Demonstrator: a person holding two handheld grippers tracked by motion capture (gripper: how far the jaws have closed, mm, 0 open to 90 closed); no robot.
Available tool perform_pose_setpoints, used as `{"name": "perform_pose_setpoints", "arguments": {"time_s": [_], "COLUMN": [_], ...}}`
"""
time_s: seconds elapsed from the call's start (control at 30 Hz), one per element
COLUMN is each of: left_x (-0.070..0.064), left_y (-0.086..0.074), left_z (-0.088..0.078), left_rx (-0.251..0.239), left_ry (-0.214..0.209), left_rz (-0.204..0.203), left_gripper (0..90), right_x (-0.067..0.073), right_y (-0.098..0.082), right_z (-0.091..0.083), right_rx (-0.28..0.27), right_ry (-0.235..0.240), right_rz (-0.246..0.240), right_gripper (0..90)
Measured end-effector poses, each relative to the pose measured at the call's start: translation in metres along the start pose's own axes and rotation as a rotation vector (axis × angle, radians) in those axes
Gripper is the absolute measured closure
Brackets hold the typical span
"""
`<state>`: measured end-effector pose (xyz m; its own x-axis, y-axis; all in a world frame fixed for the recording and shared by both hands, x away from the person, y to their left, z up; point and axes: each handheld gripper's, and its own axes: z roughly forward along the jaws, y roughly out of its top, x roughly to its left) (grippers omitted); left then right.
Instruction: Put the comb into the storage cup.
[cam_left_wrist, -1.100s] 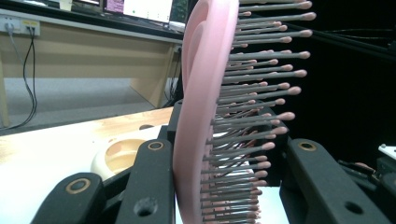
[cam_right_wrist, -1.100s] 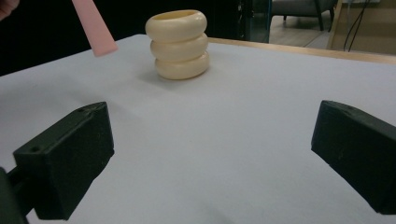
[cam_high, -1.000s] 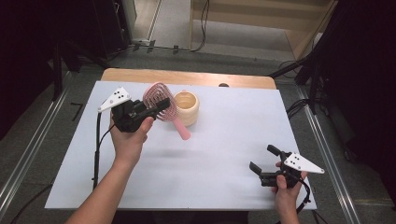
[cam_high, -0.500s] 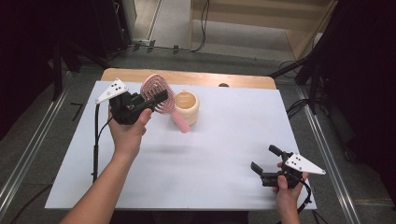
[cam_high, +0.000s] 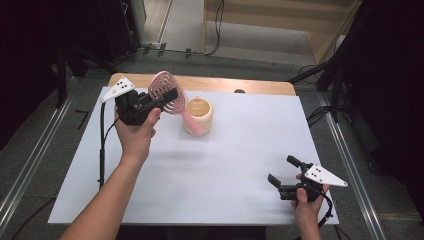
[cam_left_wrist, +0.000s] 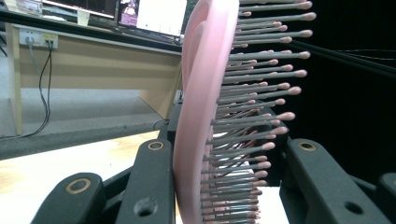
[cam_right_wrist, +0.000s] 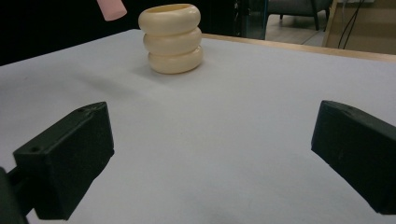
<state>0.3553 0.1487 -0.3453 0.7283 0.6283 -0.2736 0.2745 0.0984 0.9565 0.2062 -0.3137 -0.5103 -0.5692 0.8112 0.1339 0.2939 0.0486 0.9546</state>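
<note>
The landmark is the cream ribbed cup (cam_high: 198, 116), which stands upright on the white table (cam_high: 240, 150), toward its far side. Left of the cup, the left gripper (cam_high: 167, 96) is held raised above the table and is clamped on the head of a pink hairbrush (cam_high: 167, 92). In the left gripper view, the brush head (cam_left_wrist: 201, 116) stands on edge between the two black jaws, its bristles pointing toward the right-hand jaw. From the gripper, the brush handle slopes down toward the cup, and its end lies over the cup's mouth as seen from above; whether it touches the rim cannot be told. The right gripper (cam_high: 285, 172) rests low, well apart from the cup, at the near right corner of the table. Its jaws stand wide apart with nothing between them, pointing toward the cup (cam_right_wrist: 173, 39).
</note>
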Motion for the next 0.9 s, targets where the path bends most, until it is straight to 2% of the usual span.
{"name": "perform_pose_setpoints", "arguments": {"time_s": [0.13, 0.27, 0.57, 0.9], "left_x": [0.000, 0.003, 0.006, 0.010], "left_y": [0.003, 0.003, 0.009, 0.013], "left_z": [0.003, 0.007, 0.012, 0.017], "left_rx": [0.000, -0.001, -0.014, -0.023], "left_ry": [0.000, -0.007, 0.001, 0.008], "left_rz": [0.007, -0.007, -0.010, -0.012], "left_gripper": [66.2, 66.2, 66.1, 66.1], "right_x": [0.000, 0.000, -0.002, -0.002], "right_y": [0.000, 0.000, -0.001, -0.003], "right_z": [0.000, 0.000, 0.001, 0.003], "right_rx": [0.000, -0.001, -0.003, -0.001], "right_ry": [0.000, 0.000, 0.014, 0.008], "right_rz": [0.003, 0.002, 0.005, 0.003], "right_gripper": [0.0, 0.0, 0.0, 0.0]}}
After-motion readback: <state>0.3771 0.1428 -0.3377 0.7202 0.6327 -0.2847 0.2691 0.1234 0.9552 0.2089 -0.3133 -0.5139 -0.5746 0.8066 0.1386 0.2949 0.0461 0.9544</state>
